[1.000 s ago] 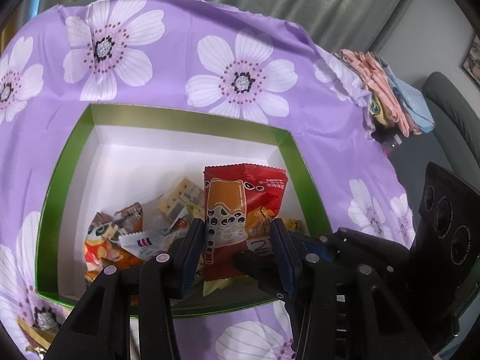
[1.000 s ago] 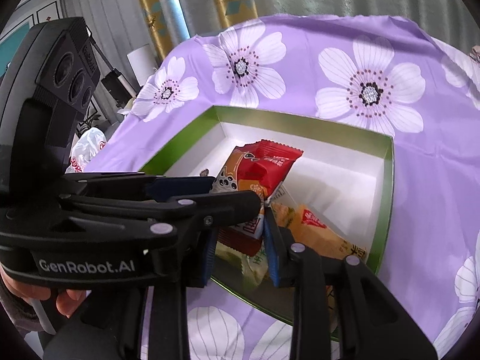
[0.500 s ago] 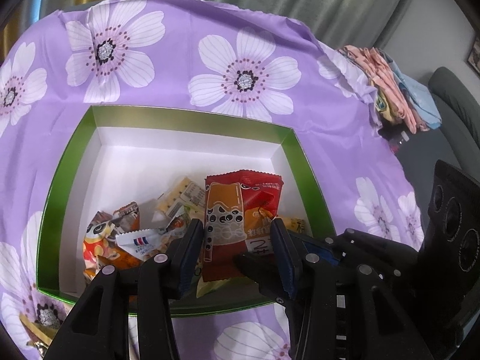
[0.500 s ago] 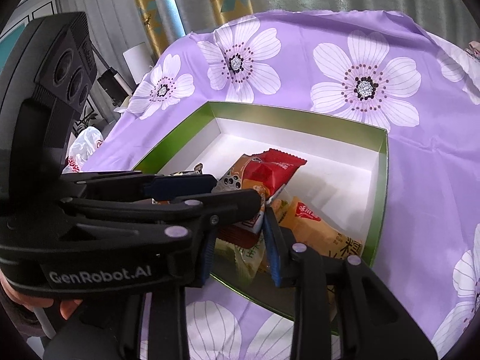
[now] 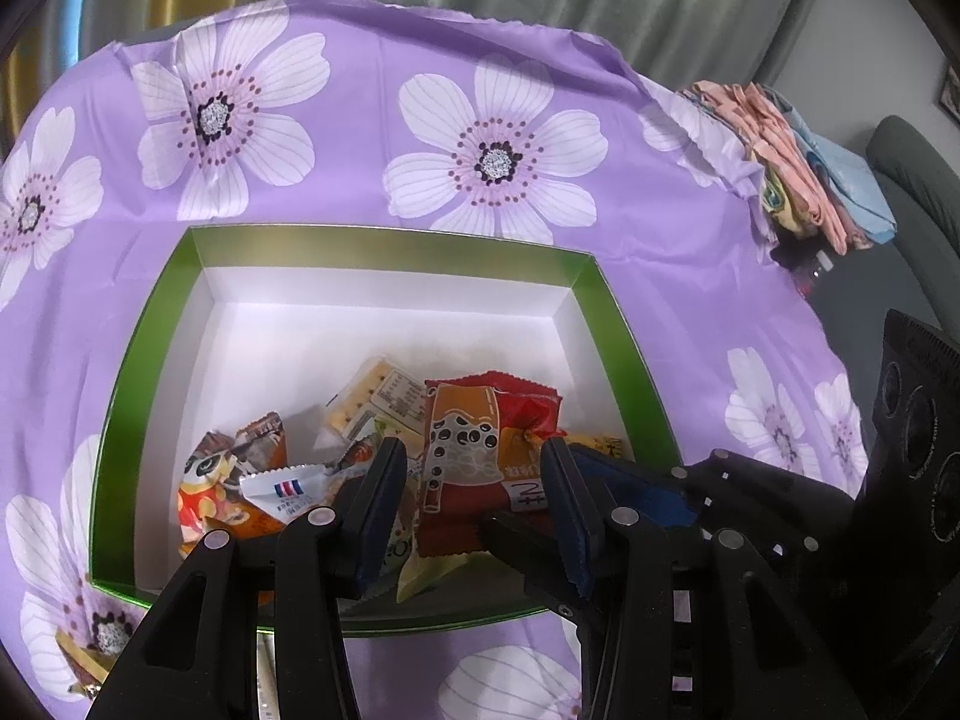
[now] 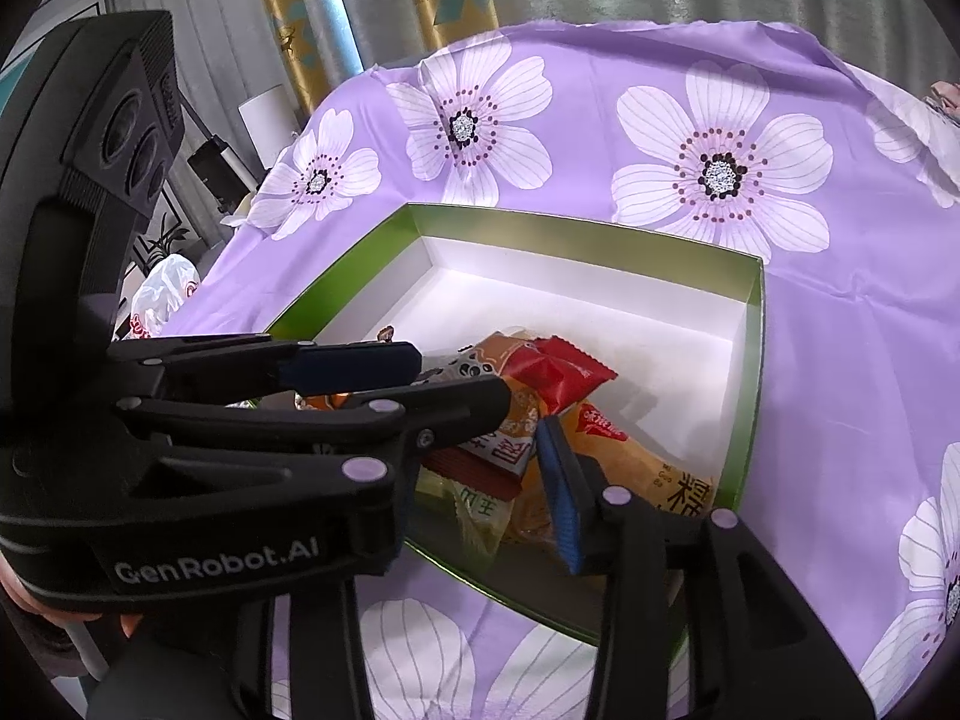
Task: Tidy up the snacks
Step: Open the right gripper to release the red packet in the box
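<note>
Both wrist views, snack sorting in progress. The green-walled box sits on a bench under a purple flowered cloth, its near half holding a heap of packets and its far half bare.

The left gripper hovers over the heap at the near wall with its fingers set narrow. The red-and-brown packet appears between them, but whether the pads press it cannot be told; it looks to lie loose in the box.

The right gripper hangs beside and partly under the left one. Its fingers are opening, with the orange packet and the green-lettered packet just beyond the tips; neither seems pinched.

Judged step: a packet has been let go into the box, so this is the release phase. The next move calls for clearing the near wall with both pairs of fingers, then seeking any packet outside the box, such as the wrapper at the cloth's edge left of the left fingers.
</note>
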Available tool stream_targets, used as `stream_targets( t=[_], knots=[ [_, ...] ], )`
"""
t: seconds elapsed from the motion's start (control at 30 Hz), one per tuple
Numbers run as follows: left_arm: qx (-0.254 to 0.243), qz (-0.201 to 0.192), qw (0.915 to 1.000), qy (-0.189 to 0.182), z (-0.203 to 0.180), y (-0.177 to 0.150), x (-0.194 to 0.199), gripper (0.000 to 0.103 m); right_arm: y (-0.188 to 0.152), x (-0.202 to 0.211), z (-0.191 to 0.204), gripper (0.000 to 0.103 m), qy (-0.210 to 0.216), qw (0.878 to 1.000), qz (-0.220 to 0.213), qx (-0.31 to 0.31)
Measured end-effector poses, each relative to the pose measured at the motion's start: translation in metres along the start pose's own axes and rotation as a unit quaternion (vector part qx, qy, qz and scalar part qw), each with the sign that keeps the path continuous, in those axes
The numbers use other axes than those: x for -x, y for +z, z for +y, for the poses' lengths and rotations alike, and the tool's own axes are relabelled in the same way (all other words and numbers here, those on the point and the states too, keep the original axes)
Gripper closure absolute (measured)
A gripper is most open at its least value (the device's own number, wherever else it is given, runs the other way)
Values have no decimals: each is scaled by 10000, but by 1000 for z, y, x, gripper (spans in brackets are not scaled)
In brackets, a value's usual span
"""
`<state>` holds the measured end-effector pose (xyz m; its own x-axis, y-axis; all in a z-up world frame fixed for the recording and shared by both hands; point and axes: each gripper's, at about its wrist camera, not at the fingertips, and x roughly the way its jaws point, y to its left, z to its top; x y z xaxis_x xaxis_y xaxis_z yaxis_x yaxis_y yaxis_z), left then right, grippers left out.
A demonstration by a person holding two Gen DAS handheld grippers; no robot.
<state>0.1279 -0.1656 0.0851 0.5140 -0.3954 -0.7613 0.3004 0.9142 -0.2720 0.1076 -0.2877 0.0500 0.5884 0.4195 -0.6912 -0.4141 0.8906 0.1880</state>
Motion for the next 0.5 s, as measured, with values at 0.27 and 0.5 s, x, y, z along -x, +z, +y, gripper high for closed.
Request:
stream_targets(
  t=[0.27, 0.5],
  knots=[
    [-41, -37, 9999, 91, -1, 2, 4, 57, -2, 5, -2, 56, -41, 10000, -47, -51],
    [-71, -150, 9996, 228, -5, 1, 16, 42, -2, 16, -3, 46, -110, 9997, -161, -128]
  ],
)
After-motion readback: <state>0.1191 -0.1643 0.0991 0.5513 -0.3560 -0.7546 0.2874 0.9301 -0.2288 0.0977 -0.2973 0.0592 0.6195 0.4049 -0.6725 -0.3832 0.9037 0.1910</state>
